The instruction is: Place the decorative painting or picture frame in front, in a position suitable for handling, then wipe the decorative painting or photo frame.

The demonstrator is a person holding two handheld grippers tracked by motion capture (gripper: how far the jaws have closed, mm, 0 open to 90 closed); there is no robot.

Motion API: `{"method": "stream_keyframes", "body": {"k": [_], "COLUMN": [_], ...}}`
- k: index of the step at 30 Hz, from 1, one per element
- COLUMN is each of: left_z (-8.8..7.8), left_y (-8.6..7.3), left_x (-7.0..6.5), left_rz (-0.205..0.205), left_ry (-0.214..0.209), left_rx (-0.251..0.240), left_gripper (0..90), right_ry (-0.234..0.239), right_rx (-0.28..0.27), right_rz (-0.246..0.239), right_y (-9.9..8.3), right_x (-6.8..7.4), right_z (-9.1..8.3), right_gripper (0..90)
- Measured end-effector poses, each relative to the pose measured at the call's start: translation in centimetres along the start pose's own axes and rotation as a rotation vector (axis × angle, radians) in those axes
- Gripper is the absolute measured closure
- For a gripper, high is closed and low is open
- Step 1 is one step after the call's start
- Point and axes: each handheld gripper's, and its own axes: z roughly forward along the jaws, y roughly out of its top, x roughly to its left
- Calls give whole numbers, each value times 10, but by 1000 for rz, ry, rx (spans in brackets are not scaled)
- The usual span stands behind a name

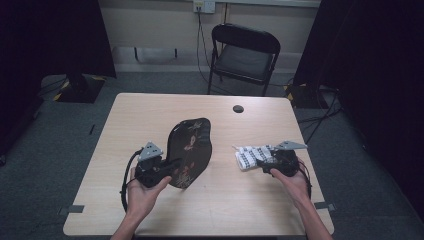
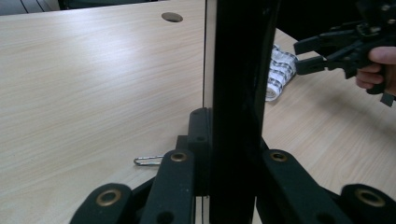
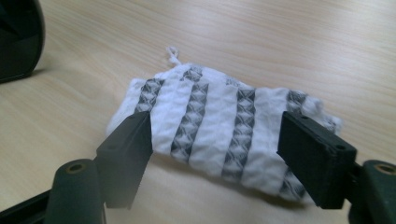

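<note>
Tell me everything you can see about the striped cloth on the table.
The cloth is a small folded white piece with dark patterned stripes and a crinkled weave, a loose thread sticking out at one corner. It lies flat on the wooden table, right of the black tray. The right tool straddles it with jaws apart; whether the pads touch the cloth is unclear.

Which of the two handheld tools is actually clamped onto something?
The left gripper: its jaws pinch the black tray upright. The right gripper stands open over the striped cloth.
</note>
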Motion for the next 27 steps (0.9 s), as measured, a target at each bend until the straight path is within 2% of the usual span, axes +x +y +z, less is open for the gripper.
{"method": "stream_keyframes", "body": {"k": [4, 6, 10, 15, 16, 17, 20, 22, 27], "left_z": [0, 0, 0, 0, 0, 0, 1, 1, 1], "left_y": [0, 0, 0, 0, 0, 0, 1, 1, 0], "left_x": [1, 0, 0, 0, 1, 1, 1, 1, 0], "left_rz": [4, 4, 3, 5, 5, 6, -2, 7, 6], "left_ry": [-2, -2, 0, -1, -2, -1, -4, 0, 4], "left_rx": [0, 1, 0, 1, 2, 3, 2, 5, 5], "left_gripper": [805, 805, 805, 805, 805, 805, 803, 804, 805], "right_ry": [-32, -27, -55, -49, -69, -78, -57, -43, -47], "right_rx": [21, 36, 56, 94, 113, 118, 116, 116, 120], "right_rz": [-21, -11, -14, -5, -24, -41, -18, -7, -3], "right_y": [6, 7, 9, 7, 7, 6, 5, 5, 5], "right_x": [-1, -3, 0, 2, 4, 7, 7, 4, 2], "right_z": [15, 23, 35, 45, 47, 49, 51, 51, 49], "right_gripper": [245, 235, 212, 212, 215, 221, 247, 271, 363]}}
